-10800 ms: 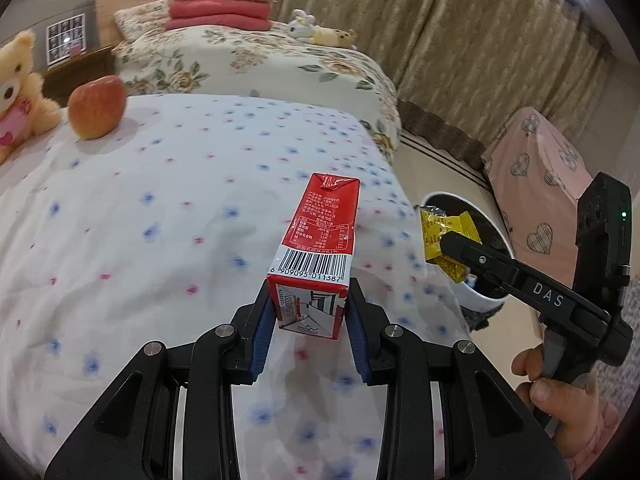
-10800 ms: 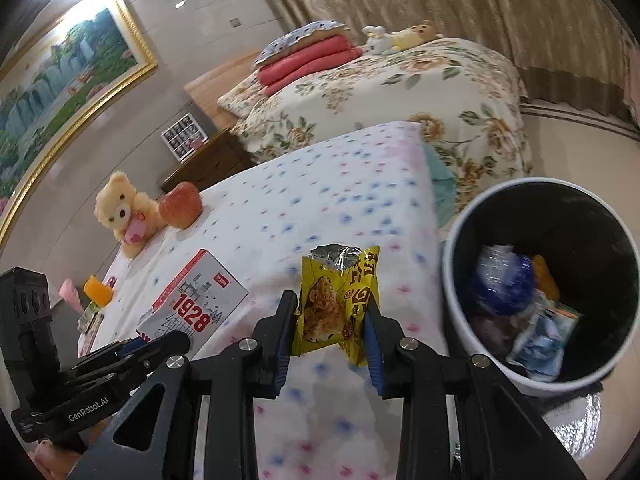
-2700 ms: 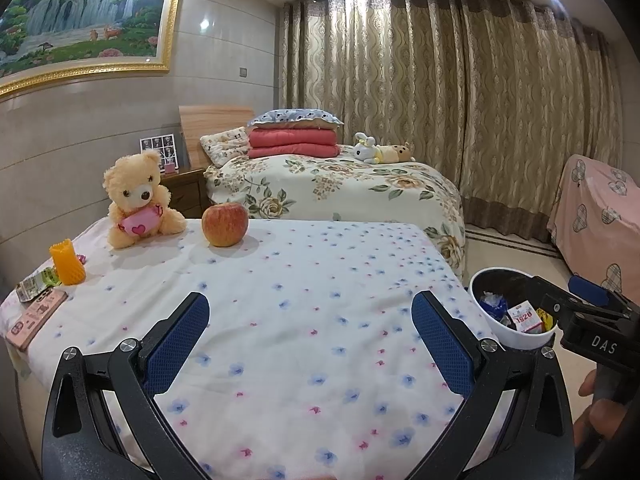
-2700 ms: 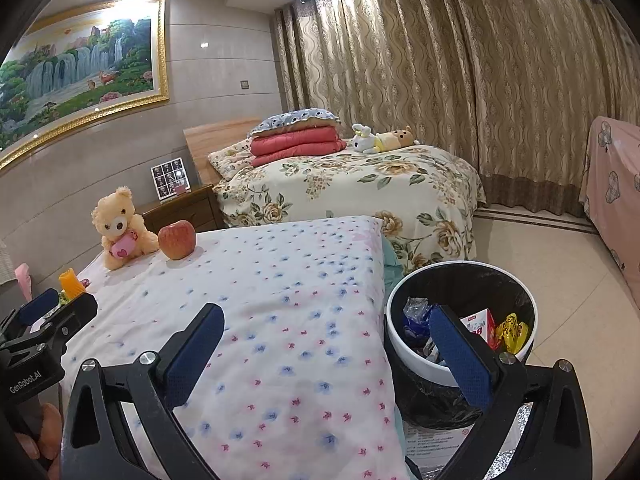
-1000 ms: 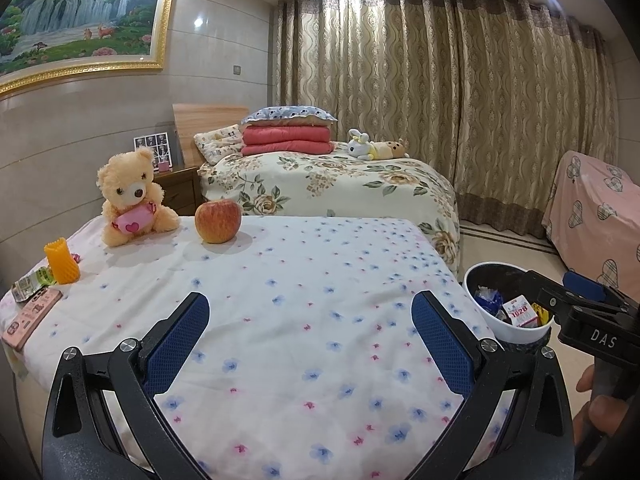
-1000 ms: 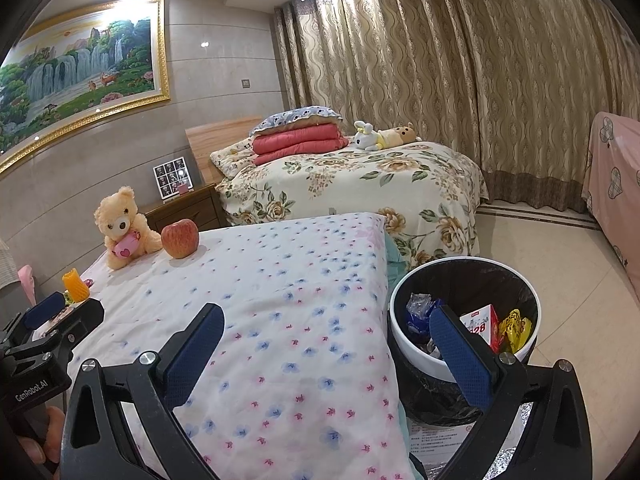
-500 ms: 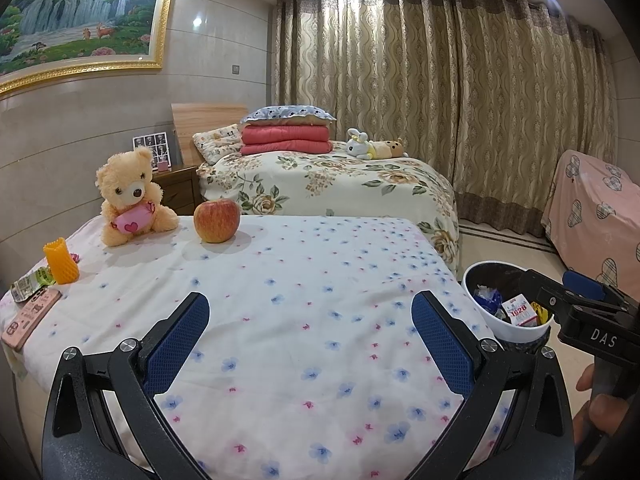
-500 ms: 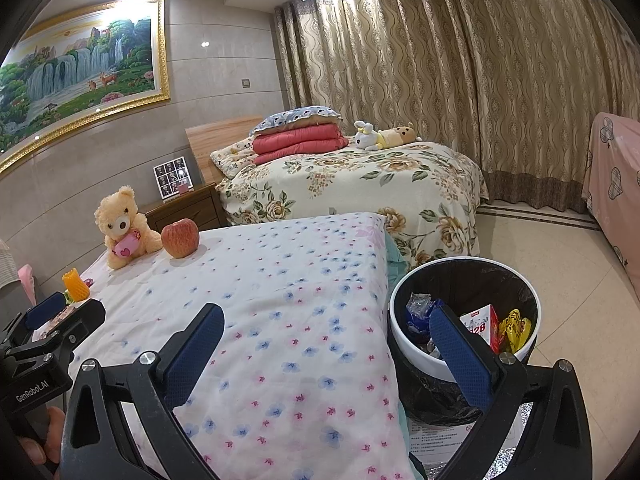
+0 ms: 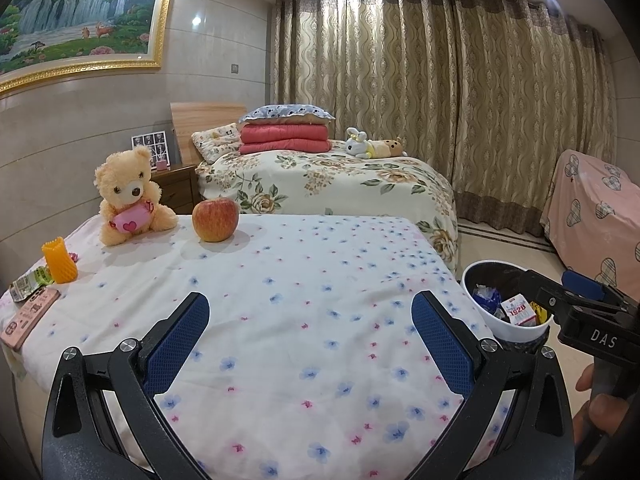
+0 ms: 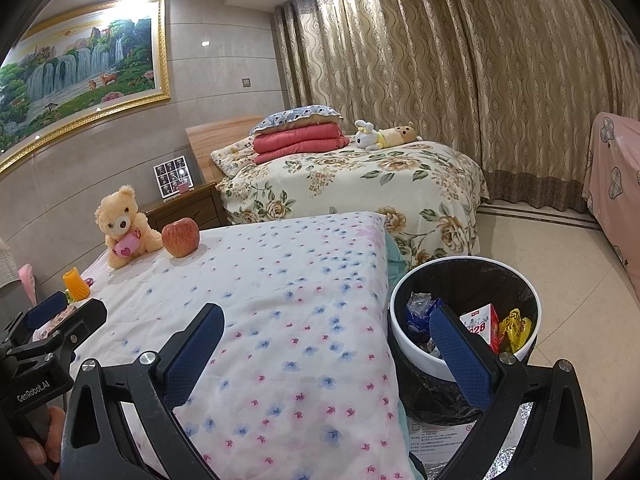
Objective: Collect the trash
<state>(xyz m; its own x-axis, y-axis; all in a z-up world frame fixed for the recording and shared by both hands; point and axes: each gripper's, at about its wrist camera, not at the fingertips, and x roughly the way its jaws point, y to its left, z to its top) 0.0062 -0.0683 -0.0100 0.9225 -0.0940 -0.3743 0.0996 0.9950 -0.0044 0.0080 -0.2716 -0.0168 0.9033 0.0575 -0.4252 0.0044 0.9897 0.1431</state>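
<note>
A white trash bin point(image 10: 412, 350) with a black liner stands on the floor at the bed's right side. It holds the red and white carton point(image 10: 482, 322), the yellow snack wrapper point(image 10: 516, 328) and a blue wrapper point(image 10: 418, 310). The bin point(image 9: 516, 330) also shows in the left wrist view. My left gripper point(image 9: 310, 340) is open and empty above the flowered sheet point(image 9: 300, 280). My right gripper point(image 10: 326, 344) is open and empty, its right finger in front of the bin.
A teddy bear point(image 9: 130, 196), an apple point(image 9: 215, 219) and an orange cup point(image 9: 60, 262) sit at the bed's far end. A green packet point(image 9: 30, 280) and a pink box point(image 9: 26, 318) lie at its left edge. A second bed point(image 9: 328, 184) lies beyond.
Both grippers let go of the carton and the snack wrapper, which now lie in the bin, and pulled back. In the last second the views hardly shift.
</note>
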